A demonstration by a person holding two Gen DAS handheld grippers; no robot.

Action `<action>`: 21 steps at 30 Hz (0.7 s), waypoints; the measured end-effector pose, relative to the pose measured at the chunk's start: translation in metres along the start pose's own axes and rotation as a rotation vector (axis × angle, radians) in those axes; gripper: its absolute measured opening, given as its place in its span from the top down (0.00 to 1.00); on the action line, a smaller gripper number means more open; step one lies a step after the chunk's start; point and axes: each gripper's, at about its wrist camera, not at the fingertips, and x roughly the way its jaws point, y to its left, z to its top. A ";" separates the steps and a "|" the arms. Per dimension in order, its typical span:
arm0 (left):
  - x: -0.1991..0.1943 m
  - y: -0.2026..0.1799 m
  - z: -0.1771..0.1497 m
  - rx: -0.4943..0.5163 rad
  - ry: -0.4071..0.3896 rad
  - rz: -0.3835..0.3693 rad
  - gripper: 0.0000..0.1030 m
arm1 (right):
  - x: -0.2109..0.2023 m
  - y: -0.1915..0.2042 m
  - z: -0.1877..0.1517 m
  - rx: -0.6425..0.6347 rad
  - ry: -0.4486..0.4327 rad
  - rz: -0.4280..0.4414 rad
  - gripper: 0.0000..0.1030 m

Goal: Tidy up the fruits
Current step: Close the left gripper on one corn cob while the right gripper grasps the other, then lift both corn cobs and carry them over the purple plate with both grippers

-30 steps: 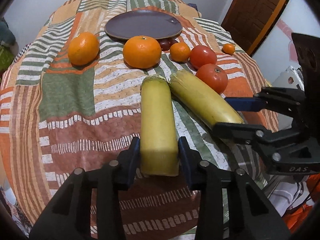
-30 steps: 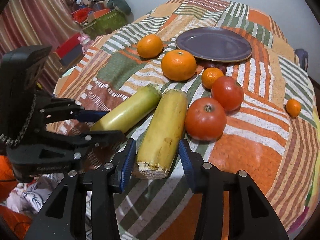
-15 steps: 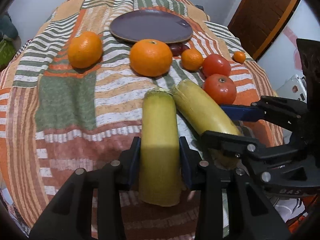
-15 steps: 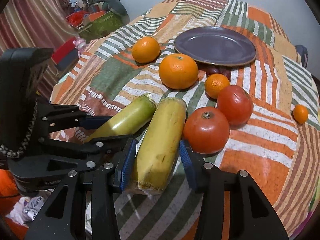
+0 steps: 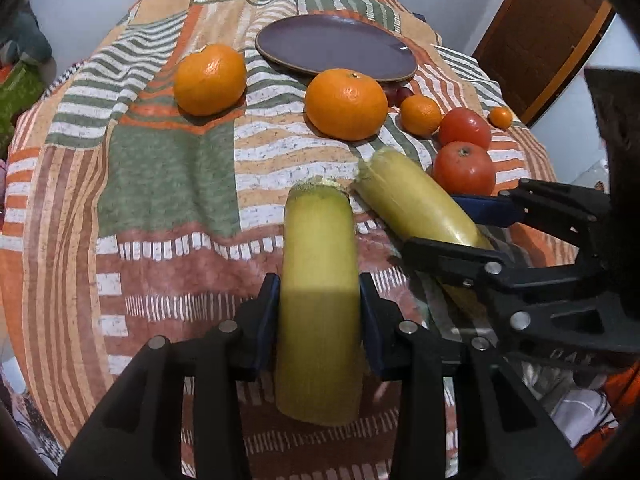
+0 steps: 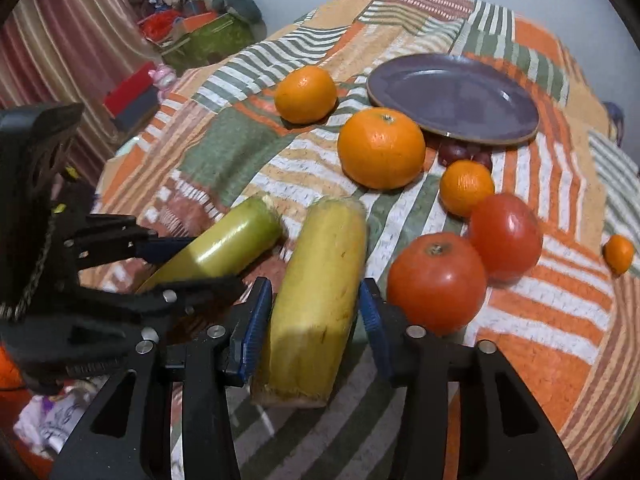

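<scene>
Left wrist view: from low behind my left gripper, looking forward along its fingers over the patchwork cloth toward the purple plate at the far side; my right gripper enters from the right. Right wrist view: from close behind my right gripper, facing the same plate, with my left gripper at left. Both views share the plate, the large orange and the tomatoes.

Patchwork cloth w/ orange, green & white stripes covers the table. Brown door at back right. Striped curtain on far left, w/ a green box of clutter, red box & maybe a pink toy near it.
</scene>
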 end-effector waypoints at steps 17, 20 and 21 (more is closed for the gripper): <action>-0.037 0.006 0.016 -0.043 -0.119 -0.007 0.64 | -0.032 -0.003 0.008 0.003 -0.104 -0.003 0.66; -0.041 0.001 0.023 -0.022 -0.125 -0.006 0.65 | -0.032 -0.002 0.004 -0.020 -0.070 0.007 0.66; -0.040 0.000 0.023 -0.013 -0.116 -0.002 0.67 | -0.031 0.000 0.001 -0.033 -0.051 0.008 0.66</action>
